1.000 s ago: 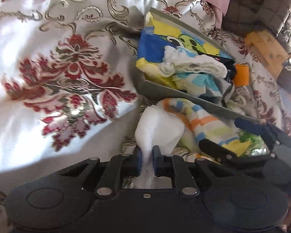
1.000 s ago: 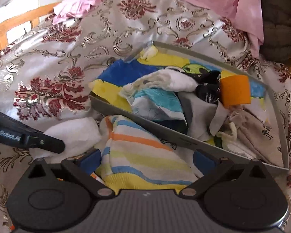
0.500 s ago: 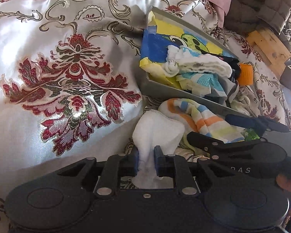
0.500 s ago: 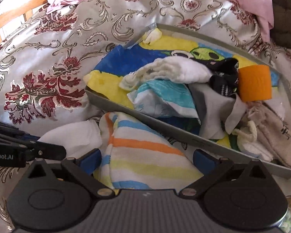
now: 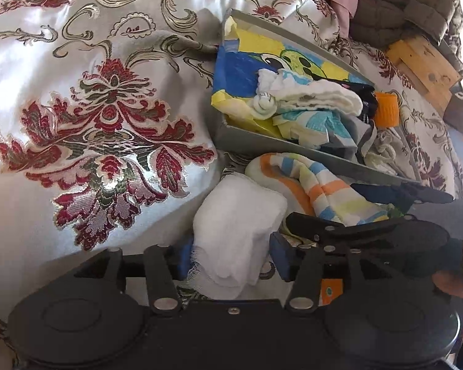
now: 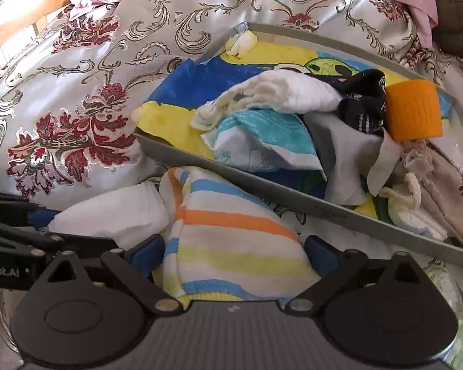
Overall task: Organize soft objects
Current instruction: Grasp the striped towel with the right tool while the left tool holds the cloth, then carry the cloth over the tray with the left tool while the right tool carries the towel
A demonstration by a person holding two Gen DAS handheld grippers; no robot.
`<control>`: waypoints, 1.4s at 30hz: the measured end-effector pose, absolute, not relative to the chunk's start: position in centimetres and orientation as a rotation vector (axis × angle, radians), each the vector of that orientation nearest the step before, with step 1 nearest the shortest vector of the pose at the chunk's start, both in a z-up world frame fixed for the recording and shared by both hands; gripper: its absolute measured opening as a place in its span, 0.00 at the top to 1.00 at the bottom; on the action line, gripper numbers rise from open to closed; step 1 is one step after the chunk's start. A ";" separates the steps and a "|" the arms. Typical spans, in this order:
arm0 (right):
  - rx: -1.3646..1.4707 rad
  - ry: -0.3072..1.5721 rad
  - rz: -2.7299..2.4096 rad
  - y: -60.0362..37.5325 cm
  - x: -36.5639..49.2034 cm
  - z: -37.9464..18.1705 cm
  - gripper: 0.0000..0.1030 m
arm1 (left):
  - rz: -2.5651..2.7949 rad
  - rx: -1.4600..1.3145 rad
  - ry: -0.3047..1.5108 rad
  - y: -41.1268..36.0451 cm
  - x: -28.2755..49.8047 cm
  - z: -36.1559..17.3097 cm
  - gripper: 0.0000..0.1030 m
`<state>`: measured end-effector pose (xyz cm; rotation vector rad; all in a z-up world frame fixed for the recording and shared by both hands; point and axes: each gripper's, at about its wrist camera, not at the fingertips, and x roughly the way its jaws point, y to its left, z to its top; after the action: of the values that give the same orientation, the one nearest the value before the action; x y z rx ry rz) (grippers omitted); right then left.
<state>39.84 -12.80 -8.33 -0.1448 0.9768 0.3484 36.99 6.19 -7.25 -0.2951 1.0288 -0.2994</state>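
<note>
— What sits between the left gripper's (image 5: 230, 257) fingers?

— A white cloth (image 5: 237, 231); the fingers are spread, blue pads either side, the cloth loose between them, its lower end hidden behind the gripper body.

— And the right gripper (image 6: 236, 251)?

— Also spread wide, a striped towel (image 6: 231, 234) between its fingers; its near edge is cut off below. Whether the pads touch it, I cannot tell.

— The tray (image 6: 262, 182)?

— Just beyond both sets of fingertips — piled with cloths and an orange cup (image 6: 413, 111); its far right corner is out of frame.
</note>
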 end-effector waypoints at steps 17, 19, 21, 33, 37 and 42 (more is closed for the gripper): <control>-0.160 0.911 0.389 -13.6 38.1 -7.2 0.66 | -0.271 -0.194 0.984 5.3 36.3 -6.4 0.92; -0.156 0.897 0.403 -14.0 37.7 -6.8 0.68 | -0.251 -0.183 0.945 5.1 36.0 -5.8 0.92; -0.141 0.867 0.427 -14.5 37.2 -5.9 0.69 | -0.230 -0.178 0.896 5.0 35.6 -5.0 0.92; 0.054 0.513 0.390 -19.3 38.6 2.5 0.69 | -0.220 -0.122 0.626 2.3 36.8 1.8 0.92; 0.117 0.482 0.272 -21.0 41.1 2.5 0.69 | -0.258 -0.081 0.586 -0.3 40.0 3.2 0.92; 0.233 0.530 0.134 -24.6 44.0 0.7 0.69 | -0.315 -0.048 0.594 -4.2 43.8 2.8 0.92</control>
<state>43.95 -24.61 0.66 0.2329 0.5297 0.1345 43.81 -4.17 2.80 -0.0481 0.5944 -0.3146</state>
